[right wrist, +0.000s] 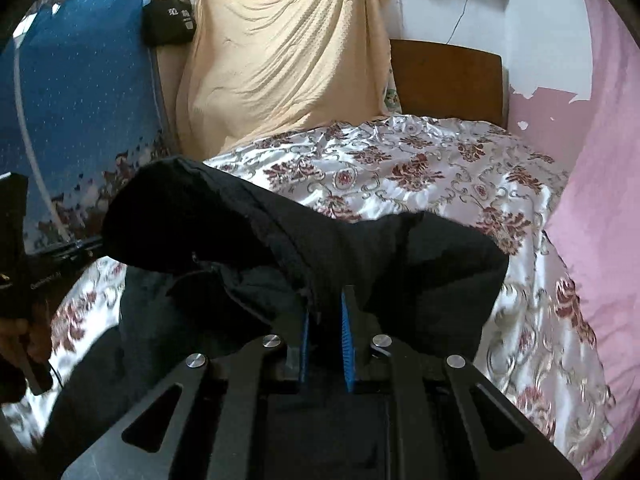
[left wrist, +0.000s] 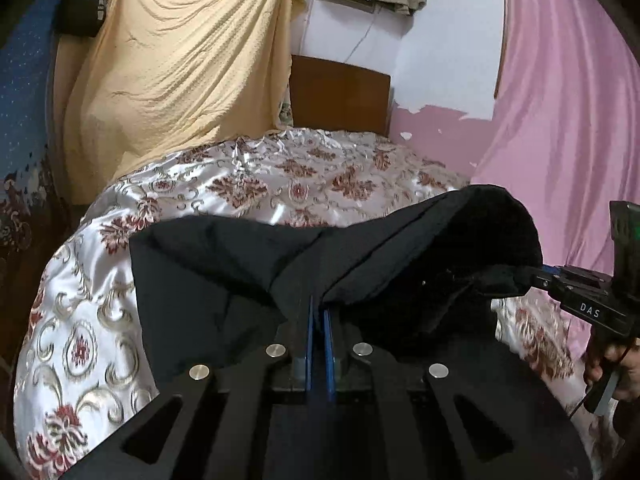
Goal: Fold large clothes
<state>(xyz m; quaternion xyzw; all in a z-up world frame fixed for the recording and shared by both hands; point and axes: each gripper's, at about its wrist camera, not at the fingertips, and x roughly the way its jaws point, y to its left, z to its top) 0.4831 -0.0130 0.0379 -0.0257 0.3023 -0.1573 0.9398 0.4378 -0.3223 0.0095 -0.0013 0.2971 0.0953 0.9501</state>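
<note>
The left gripper [left wrist: 318, 312] is clamped on an edge of the black garment [left wrist: 224, 272], its blue pads nearly touching with cloth pinched between them. The right gripper [right wrist: 326, 304] is likewise closed on the same garment [right wrist: 400, 256], with fabric bunched between its blue pads. The garment hangs lifted between both grippers above the bed [left wrist: 280, 176] (covered by a satin floral bedspread [right wrist: 420, 168]). Each wrist view shows the opposite gripper at the frame edge, held by a hand [left wrist: 616, 364].
</note>
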